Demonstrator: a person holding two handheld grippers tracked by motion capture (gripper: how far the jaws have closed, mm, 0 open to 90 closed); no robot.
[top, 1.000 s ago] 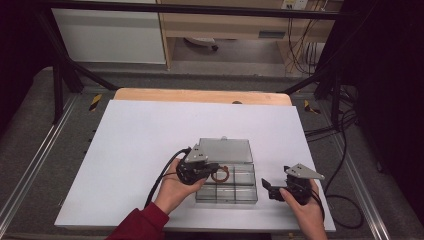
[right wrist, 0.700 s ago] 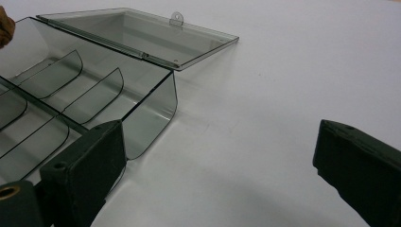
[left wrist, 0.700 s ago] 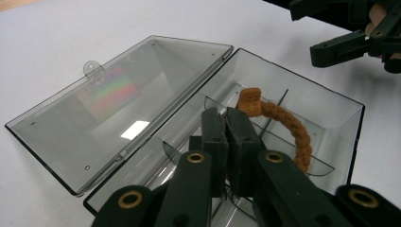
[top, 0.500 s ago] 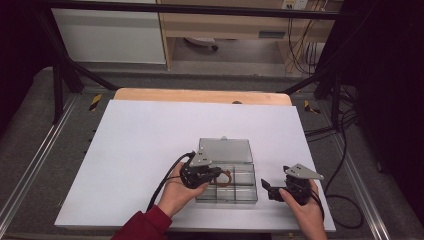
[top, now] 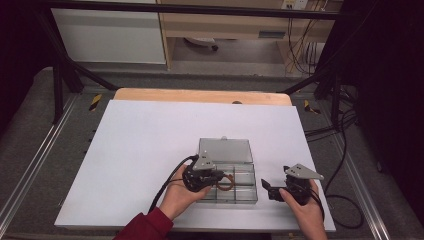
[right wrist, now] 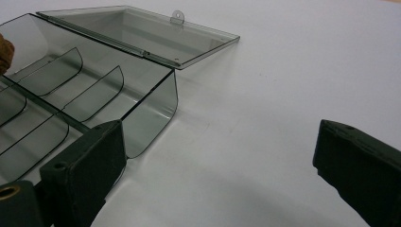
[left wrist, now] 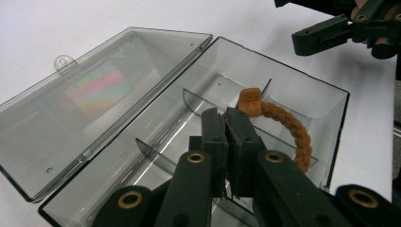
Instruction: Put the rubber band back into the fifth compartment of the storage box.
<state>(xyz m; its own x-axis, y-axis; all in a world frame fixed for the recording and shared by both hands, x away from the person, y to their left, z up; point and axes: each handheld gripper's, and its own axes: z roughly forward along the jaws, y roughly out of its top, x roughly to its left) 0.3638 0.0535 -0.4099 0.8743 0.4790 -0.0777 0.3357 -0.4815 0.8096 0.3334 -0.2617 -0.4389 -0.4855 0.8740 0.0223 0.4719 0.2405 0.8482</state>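
A clear plastic compartment box (top: 246,189) lies near the table's front edge, its lid (top: 225,150) folded open away from me. My left gripper (top: 216,179) is over the box's left half, shut on a brown braided bracelet (top: 226,182). In the left gripper view the jaws (left wrist: 226,118) pinch one part of the bracelet (left wrist: 293,132), and its loop hangs across a divider inside the box (left wrist: 326,101). I cannot tell whether it touches the floor of the box. My right gripper (top: 270,190) stands open just right of the box; between its jaws (right wrist: 220,142) there is only table.
The box sits on a white table sheet (top: 150,145) with a wooden edge (top: 200,95) at the back. In the right gripper view the box's near corner (right wrist: 151,109) is close to the left jaw, and the open lid (right wrist: 142,28) lies flat behind it.
My left gripper has shifted slightly to the right with the bracelet, farther over the box. The right gripper has stayed in place.
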